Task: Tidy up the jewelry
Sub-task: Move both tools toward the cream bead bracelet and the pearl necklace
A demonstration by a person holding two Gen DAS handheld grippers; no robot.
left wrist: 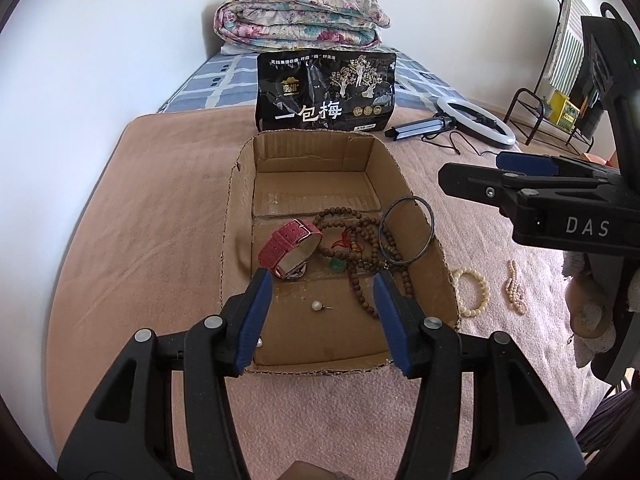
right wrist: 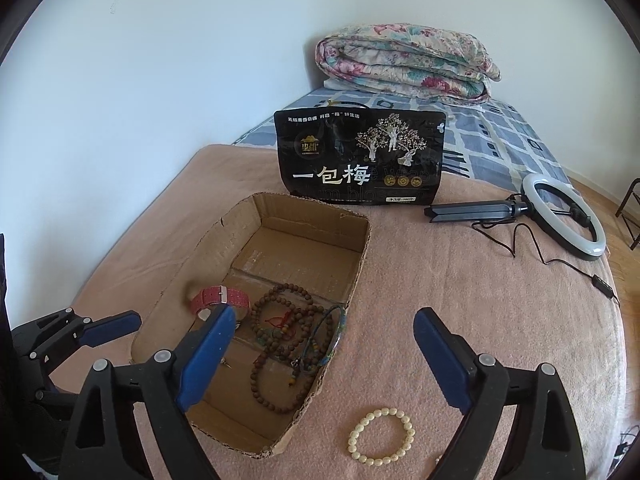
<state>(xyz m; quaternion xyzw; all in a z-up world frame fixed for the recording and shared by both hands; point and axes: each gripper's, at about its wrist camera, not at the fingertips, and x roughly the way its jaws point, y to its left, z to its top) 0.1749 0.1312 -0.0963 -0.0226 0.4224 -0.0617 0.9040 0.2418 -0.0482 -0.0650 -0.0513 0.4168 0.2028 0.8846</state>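
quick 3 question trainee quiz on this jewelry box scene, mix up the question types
1. True or false: the cream bead bracelet already lies inside the cardboard box.
2. Multiple choice: which item leans against the box's right wall? A) pink watch B) dark bangle C) pearl earring
3. Fill in: both the left gripper and the right gripper have their jaws ____ and hold nothing.

Key:
1. False; it lies on the pink blanket, outside the box on its right.
2. B
3. open
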